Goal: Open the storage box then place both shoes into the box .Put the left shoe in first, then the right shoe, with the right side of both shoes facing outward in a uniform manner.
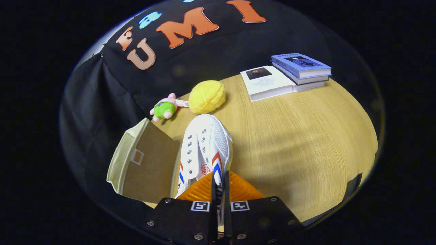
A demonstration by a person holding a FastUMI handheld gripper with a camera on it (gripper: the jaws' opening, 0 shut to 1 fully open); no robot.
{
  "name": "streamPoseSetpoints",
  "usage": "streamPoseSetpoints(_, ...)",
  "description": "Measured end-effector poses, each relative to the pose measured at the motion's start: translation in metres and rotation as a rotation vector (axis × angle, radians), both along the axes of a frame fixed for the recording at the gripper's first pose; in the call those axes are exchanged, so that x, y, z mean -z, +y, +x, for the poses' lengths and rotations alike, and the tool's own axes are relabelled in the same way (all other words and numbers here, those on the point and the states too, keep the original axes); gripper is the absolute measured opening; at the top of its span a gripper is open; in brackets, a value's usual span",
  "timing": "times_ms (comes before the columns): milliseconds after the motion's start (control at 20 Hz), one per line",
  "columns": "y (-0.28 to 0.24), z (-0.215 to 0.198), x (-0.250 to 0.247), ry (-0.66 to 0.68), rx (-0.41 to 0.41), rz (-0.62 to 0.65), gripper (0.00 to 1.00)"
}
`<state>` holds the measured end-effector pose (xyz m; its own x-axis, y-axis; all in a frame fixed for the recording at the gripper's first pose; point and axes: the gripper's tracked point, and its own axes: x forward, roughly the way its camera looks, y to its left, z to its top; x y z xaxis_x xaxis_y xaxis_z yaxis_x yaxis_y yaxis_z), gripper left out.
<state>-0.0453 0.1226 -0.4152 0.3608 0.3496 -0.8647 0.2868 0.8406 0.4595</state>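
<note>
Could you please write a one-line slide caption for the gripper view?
Gripper shut on a white shoe beside the open box, table beyond.

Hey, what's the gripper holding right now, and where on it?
The gripper is shut on the white canvas shoe with red and blue stripes, pinching its side wall near the heel.

From where I stand, the white shoe's point(204, 149) heel end is hidden behind the gripper point(219, 190), whose fingers close tight on its side wall with the contact itself partly masked. The storage box point(144, 163) shows its open flap, but its inside is out of sight. Print on the books point(284, 76) is too small to read.
</note>
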Motion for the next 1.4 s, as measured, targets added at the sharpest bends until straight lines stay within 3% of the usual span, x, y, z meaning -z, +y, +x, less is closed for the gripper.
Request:
streamPoseSetpoints(400, 0.094, 0.066, -0.085, -0.139, -0.093, 0.086, 0.08)
streamPoseSetpoints(600, 0.143, 0.083, -0.1, -0.158, -0.139, 0.123, 0.08)
streamPoseSetpoints(850, 0.191, 0.076, -0.084, -0.119, -0.221, 0.132, 0.08)
streamPoseSetpoints(1250, 0.202, 0.084, -0.057, -0.056, -0.231, 0.095, 0.07)
streamPoseSetpoints(1350, 0.209, 0.085, -0.064, -0.071, -0.239, 0.123, 0.13)
streamPoseSetpoints(1400, 0.211, 0.092, -0.072, -0.107, -0.223, 0.14, 0.3)
